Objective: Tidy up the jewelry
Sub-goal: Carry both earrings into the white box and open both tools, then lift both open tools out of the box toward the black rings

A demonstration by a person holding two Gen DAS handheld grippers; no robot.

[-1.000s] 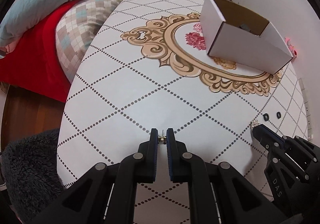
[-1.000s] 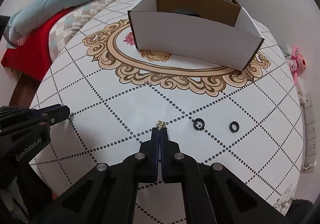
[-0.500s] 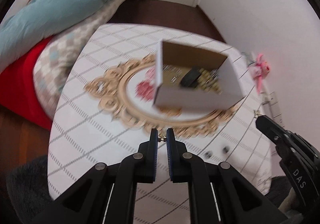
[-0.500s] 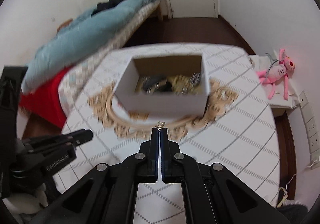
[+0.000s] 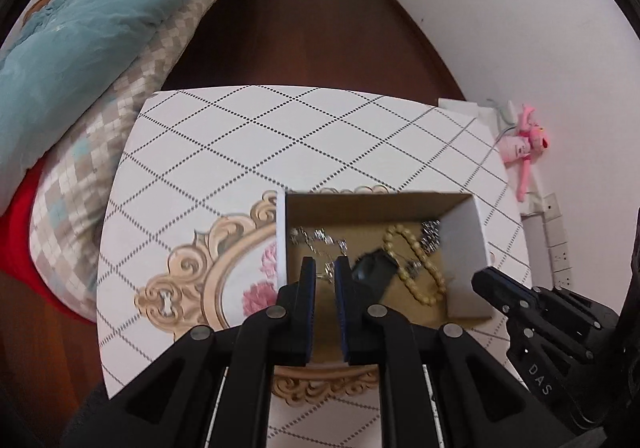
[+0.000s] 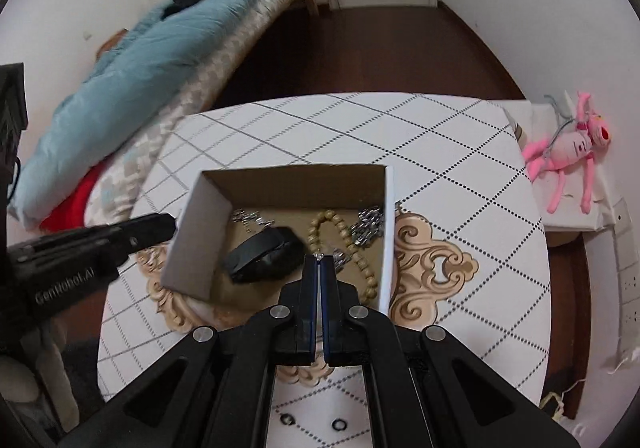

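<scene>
A white cardboard box (image 5: 464, 228) (image 6: 200, 240) stands on the patterned table (image 5: 240, 151). In it lie a beige bead bracelet (image 5: 416, 264) (image 6: 360, 260), a black object (image 5: 372, 272) (image 6: 264, 254) and silver chains (image 5: 316, 236) (image 6: 370, 228). My left gripper (image 5: 325, 268) hangs over the box's left part. Its jaws are opening, and no gold piece shows between the tips. My right gripper (image 6: 319, 258) is over the box's near right part, shut on a tiny shiny jewelry piece (image 6: 319, 255). Each gripper shows at the side of the other view: the right gripper (image 5: 480, 276), the left gripper (image 6: 168, 224).
Two small black rings (image 6: 286, 419) (image 6: 339, 424) lie on the table near its front edge. A bed with a teal duvet (image 5: 80, 47) borders the table's left side. A pink plush toy (image 6: 572, 143) lies by the right wall. Beyond the table is dark wood floor.
Both grippers rose and moved forward from the table's front to above the box, which is now seen from above. The gold piece between the left tips no longer shows.
</scene>
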